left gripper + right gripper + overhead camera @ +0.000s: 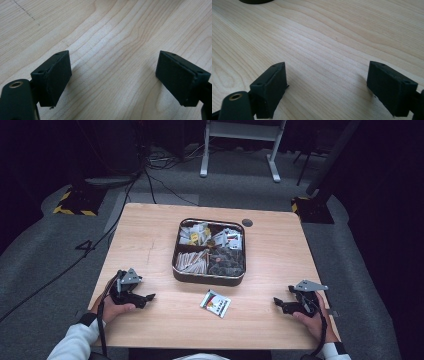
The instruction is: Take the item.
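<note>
A small flat packet (215, 303), judged light, limp and best pinched by an edge, is shown near the table's (150, 235) front edge before the tray (208, 277), between the left gripper (146, 298) and right gripper (278, 302), both held wide and empty.

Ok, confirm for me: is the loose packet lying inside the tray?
No, the packet lies on the bare table, in front of the tray.
</note>
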A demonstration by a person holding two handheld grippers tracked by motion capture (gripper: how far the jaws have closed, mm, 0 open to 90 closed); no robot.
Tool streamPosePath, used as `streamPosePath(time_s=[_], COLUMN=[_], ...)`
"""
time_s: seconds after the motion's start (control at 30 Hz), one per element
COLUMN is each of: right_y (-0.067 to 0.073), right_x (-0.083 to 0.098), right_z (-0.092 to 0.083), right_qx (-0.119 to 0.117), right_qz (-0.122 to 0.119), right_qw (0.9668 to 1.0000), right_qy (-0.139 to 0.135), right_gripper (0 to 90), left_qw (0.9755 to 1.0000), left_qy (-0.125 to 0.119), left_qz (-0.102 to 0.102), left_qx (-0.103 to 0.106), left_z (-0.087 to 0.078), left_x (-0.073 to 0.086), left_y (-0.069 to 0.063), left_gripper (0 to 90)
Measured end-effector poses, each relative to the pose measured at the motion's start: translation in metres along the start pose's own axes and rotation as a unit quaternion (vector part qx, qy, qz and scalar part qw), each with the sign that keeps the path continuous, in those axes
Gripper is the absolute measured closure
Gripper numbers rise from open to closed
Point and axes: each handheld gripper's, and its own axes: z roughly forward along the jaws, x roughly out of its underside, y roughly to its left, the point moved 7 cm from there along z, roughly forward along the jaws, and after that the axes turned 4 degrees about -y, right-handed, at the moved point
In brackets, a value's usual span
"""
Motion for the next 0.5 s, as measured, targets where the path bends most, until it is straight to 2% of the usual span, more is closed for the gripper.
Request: streamPosePath(time_s=[0.5], right_y=[0.0], right_x=[0.0], right_z=[0.0], right_qx=[0.0], right_qz=[0.0], right_qw=[1.0], right_qy=[0.0], right_gripper=[16.4], left_qw=[1.0], left_qy=[0.0], left_qz=[0.002], left_qx=[0.006], left_z=[0.0011], left_x=[-0.0009], left_y=[0.0004], left_gripper=[13.1])
